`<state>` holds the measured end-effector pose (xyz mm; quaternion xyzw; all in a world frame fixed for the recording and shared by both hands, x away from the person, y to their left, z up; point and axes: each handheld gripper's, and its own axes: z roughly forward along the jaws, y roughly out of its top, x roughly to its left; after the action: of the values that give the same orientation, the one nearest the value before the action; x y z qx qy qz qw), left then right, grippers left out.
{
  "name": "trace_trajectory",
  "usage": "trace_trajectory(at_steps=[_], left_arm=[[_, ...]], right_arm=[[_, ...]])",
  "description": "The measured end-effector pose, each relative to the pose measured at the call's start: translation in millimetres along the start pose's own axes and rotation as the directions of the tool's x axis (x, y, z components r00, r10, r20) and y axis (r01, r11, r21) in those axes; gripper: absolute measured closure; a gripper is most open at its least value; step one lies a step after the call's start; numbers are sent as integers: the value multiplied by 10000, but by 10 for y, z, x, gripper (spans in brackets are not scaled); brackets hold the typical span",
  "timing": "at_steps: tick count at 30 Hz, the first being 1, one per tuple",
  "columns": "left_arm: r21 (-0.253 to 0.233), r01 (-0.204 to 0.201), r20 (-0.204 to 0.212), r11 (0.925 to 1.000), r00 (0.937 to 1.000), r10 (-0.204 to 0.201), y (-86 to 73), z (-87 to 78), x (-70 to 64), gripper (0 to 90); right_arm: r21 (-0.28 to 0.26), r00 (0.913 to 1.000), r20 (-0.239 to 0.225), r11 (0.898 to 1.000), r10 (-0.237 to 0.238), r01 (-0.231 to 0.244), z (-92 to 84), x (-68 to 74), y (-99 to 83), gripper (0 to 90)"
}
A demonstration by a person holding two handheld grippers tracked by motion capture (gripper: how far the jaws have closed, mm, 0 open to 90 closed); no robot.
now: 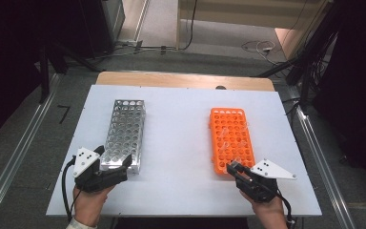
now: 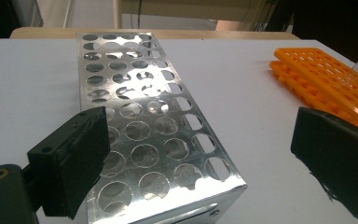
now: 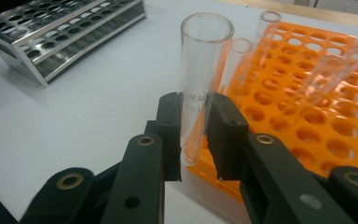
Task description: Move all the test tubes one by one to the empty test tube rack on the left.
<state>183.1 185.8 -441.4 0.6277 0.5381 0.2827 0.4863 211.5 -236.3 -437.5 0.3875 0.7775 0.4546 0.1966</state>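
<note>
R gripper (image 3: 195, 133) is clamped on a clear glass test tube (image 3: 200, 79), pads pressing its lower half; tube stands about upright, open mouth up, bottom end just above the near-left corner of the orange rack (image 3: 307, 107). In the high view the R gripper (image 1: 236, 171) sits at the near end of that orange rack (image 1: 231, 136), on the right side of the white table (image 1: 181, 124). A few more clear tubes (image 3: 324, 77) stand or lean in the orange rack's holes, farther back.

L gripper (image 2: 200, 154) has jaws wide apart, nothing gripped; the near end of the metal rack (image 2: 144, 126) lies between and just beyond them. Can't tell if the left pad touches the rack's side. High view: L gripper (image 1: 112, 162) at the near end of the metal rack (image 1: 126, 129), left side of table. Metal rack's holes look empty.

The two racks lie well apart, both running near-to-far. Hands enter from the near edge.
</note>
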Motion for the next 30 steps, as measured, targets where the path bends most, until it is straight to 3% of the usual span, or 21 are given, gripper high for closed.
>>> trace_trajectory(at_steps=[6,19,23,30], left_arm=[[76,-152,194,9999,9997,151,-6,25,-77,48],[221,-506,825,9985,9954,487,-2,136,-284,67],[192,-596,1047,9980,9928,573,10,154,-344,94],[20,-805,1658,9968,9830,790,69,184,-514,146]], right_arm=[[121,9987,-279,9990,-429,432,134,130,63,730],[310,9925,-855,9954,-877,906,409,342,206,730],[301,9907,-944,9944,-978,1011,461,390,239,731],[478,9859,-1204,9913,-1161,1226,611,514,293,731]])
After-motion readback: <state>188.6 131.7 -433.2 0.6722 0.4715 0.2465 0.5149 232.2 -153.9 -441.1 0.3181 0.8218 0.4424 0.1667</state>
